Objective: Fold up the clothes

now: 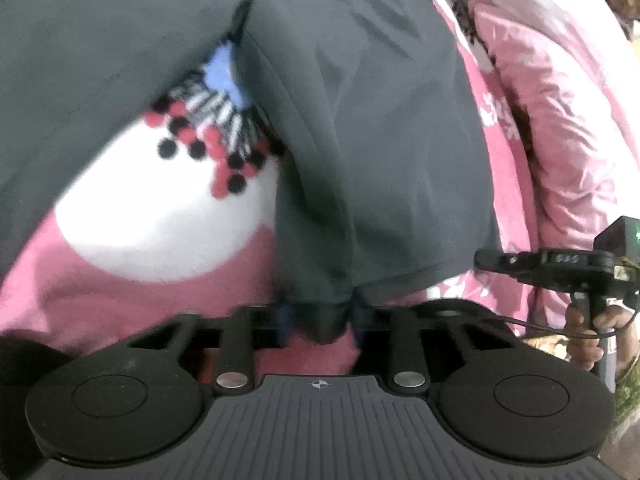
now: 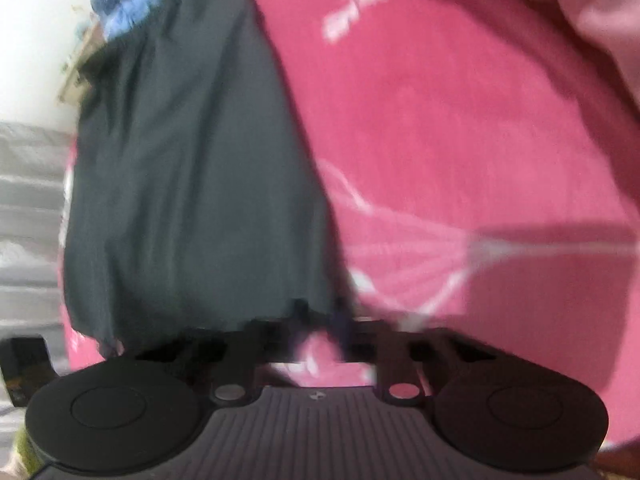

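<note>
Left wrist view: left gripper (image 1: 322, 322) clenched on grey garment (image 1: 360, 140) hem, cloth draped over pink sheet (image 1: 120, 300). Right gripper (image 2: 316, 330) pinches same garment (image 2: 192, 180) edge; view blurred.

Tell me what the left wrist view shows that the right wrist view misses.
Only the left wrist view: the right hand-held gripper from outside at the right edge, the hand holding it, and a white patch with red and black dots on the bedding. Whether that gripper is shut cannot be told from here.

Only the right wrist view: a white wall at the upper left and the white line pattern on the pink sheet.

Both: the dark grey garment, its edge pinched in each view's own hand-held gripper, over pink bedding.
</note>
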Available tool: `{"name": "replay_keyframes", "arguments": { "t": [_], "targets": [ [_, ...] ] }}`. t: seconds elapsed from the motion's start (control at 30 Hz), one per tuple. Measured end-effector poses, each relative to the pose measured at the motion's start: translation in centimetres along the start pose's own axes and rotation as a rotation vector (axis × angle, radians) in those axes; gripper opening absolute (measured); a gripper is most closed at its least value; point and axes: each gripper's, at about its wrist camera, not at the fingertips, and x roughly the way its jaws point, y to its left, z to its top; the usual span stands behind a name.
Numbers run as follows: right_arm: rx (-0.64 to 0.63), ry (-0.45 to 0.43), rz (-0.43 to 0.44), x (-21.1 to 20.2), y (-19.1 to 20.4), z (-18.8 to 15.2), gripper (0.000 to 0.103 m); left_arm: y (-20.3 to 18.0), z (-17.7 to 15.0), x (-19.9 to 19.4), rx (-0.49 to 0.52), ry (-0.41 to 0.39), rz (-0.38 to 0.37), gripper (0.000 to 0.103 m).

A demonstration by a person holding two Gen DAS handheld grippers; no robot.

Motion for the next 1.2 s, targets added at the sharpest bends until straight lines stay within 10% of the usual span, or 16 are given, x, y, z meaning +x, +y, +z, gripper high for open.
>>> {"name": "replay_keyframes", "arguments": {
  "t": [0.3, 0.53, 0.73, 1.0, 1.2],
  "targets": [
    [0.136, -0.088, 0.208, -6.3, 4.3, 4.5, 0.002, 1.0, 4.7, -8.0, -0.344, -0.078, -0.347, 0.000],
    [0.120, -0.101, 0.229, -10.2, 6.5, 5.5, 0.002, -0.3, 5.7, -11.9, -0.363, -0.072, -0.462, 0.000],
    [0.129, -0.083, 0.188, -10.4, 5.3, 4.2, 0.002, -0.8, 4.0, -11.0, -0.336, -0.026, -0.424, 0.000],
    [0.140, -0.013, 0.005, -4.7, 2.6, 3.3, 0.005, 1.0, 3.0, -5.7, -0.196, 0.062, -0.154, 0.003],
    [0.139, -0.035, -0.130, -4.0, 0.2, 2.7, 0.024, 3.0, 2.4, -5.6, -0.193, 0.034, -0.066, 0.027]
  ]
}}
